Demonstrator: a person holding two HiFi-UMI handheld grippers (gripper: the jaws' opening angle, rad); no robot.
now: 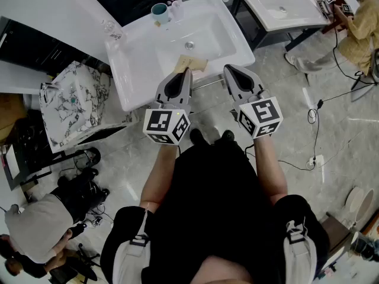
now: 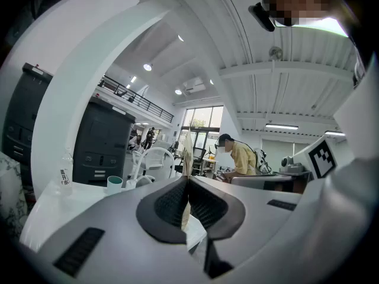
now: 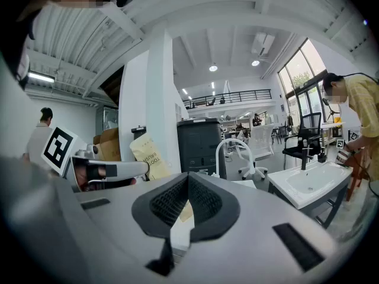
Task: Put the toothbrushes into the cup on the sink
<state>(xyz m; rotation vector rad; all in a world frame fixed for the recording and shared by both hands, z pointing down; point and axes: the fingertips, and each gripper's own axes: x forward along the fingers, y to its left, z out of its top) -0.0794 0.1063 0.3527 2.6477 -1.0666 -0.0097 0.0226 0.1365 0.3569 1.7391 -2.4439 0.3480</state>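
A tan paper toothbrush packet (image 1: 190, 64) hangs over the white sink (image 1: 136, 52), and my left gripper (image 1: 188, 70) is shut on its near edge. In the left gripper view the packet (image 2: 187, 152) shows edge-on, pinched between the closed jaws. The teal cup (image 1: 160, 12) stands on the sink's back rim, far from both grippers, and appears small in the left gripper view (image 2: 114, 184). My right gripper (image 1: 226, 68) is shut, holds nothing, and hovers just right of the packet. The right gripper view shows the printed packet (image 3: 149, 152) off to the left.
A clear bottle (image 1: 108, 26) stands on the sink's back left corner. A marble-patterned basin (image 1: 74, 99) lies left of the sink. A second white sink (image 1: 278, 5) stands at the upper right, with a person in yellow (image 1: 361, 28) beside it. Cables run across the floor at right.
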